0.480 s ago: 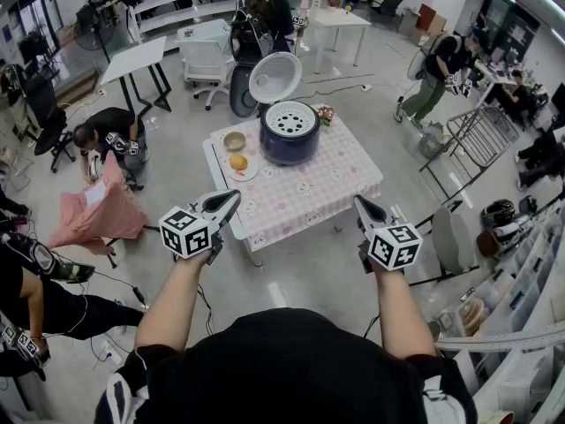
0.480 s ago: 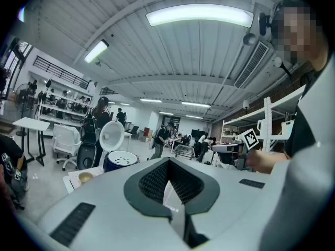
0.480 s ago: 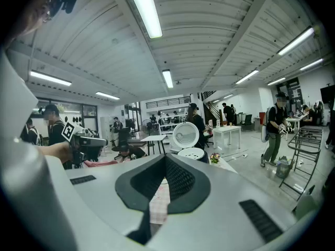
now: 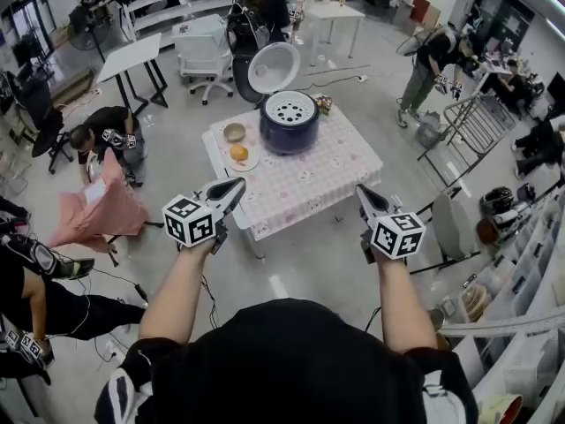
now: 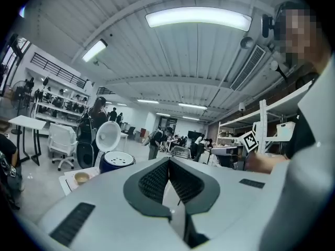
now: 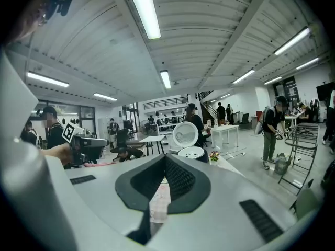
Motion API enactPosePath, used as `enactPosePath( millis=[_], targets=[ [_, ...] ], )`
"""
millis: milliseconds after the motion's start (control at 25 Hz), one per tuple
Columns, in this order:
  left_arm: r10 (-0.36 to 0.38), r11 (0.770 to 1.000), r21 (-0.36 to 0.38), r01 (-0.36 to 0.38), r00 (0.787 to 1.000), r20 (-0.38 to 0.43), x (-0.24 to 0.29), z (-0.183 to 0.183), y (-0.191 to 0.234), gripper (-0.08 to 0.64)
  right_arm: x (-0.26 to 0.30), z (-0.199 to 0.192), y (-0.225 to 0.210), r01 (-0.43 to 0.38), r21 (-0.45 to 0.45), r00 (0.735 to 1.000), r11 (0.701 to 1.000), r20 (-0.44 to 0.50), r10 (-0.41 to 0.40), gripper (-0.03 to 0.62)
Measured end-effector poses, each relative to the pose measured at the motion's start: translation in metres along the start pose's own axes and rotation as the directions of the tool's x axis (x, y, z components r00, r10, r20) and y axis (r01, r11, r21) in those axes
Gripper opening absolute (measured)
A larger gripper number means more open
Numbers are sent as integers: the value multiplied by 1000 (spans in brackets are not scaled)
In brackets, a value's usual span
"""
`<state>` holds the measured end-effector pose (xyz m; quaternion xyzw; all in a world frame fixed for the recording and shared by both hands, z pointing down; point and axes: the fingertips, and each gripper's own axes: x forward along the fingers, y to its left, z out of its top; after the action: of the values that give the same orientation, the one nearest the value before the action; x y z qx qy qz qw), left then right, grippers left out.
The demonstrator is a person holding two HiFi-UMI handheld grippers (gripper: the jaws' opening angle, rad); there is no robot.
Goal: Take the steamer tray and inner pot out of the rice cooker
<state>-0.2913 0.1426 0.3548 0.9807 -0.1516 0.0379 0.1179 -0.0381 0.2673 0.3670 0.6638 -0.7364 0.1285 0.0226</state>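
- Inner pot hidden under steamer tray (rice cooker lid up), upper centre.
- Left gripper, right gripper: jaws pressed together, empty.
- Bowl, perhaps an orange, left of cooker.

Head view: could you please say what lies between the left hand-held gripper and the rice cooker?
A plate bearing an orange, in the head view.

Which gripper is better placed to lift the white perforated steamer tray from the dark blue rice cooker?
Probably the right gripper: its shut jaws point almost at the white perforated steamer tray, while a small bowl and an orange lie before the left gripper.
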Motion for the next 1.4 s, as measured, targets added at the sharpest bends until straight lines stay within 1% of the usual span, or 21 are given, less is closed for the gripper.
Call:
enactPosePath(
  millis=[160, 200, 240, 360, 480, 560, 800, 1000, 1200, 1400],
  targets=[
    [-2, 1000, 1, 2, 1000, -11, -4, -3, -1, 23, -4, 2, 7, 22, -21, 1000, 1000, -3, -22, 13],
    [0, 1000, 3, 0, 1000, -11, -5, -3, -1, 28, -4, 1, 8, 23, -25, 1000, 999, -6, -23, 33],
    [2, 1000, 4, -2, 1000, -9, -6, -2, 0, 40, -4, 0, 9, 22, -29, 1000, 999, -10, -22, 70],
    [12, 1000, 1, -12, 1000, -5, -6, 0, 5, 126, -3, -2, 10, 18, -40, 1000, 999, -19, -18, 168],
    [27, 1000, 4, -27, 1000, -13, -1, -3, 9, 198, -2, -4, 3, 27, -56, 999, 998, -29, -29, 236],
    [36, 999, 7, -36, 999, -20, 4, -5, 10, 228, -3, -5, -4, 31, -59, 999, 998, -31, -33, 258],
    [50, 999, 5, -49, 998, -36, 29, -12, 14, 241, 4, -13, -33, 35, -39, 998, 999, -41, -37, 273],
    [74, 997, 11, -74, 996, -54, 63, -10, 25, 242, 25, -16, -71, 28, -16, 997, 999, -66, -29, 275],
    [89, 996, 16, -88, 991, -100, 104, -15, 36, 242, 54, -22, -112, 7, 11, 995, 1000, -96, -6, 276],
    [124, 992, 16, -123, 986, -110, 142, -10, 50, 242, 85, -15, -144, -36, 14, 993, 999, -114, 38, 278]
  ],
)
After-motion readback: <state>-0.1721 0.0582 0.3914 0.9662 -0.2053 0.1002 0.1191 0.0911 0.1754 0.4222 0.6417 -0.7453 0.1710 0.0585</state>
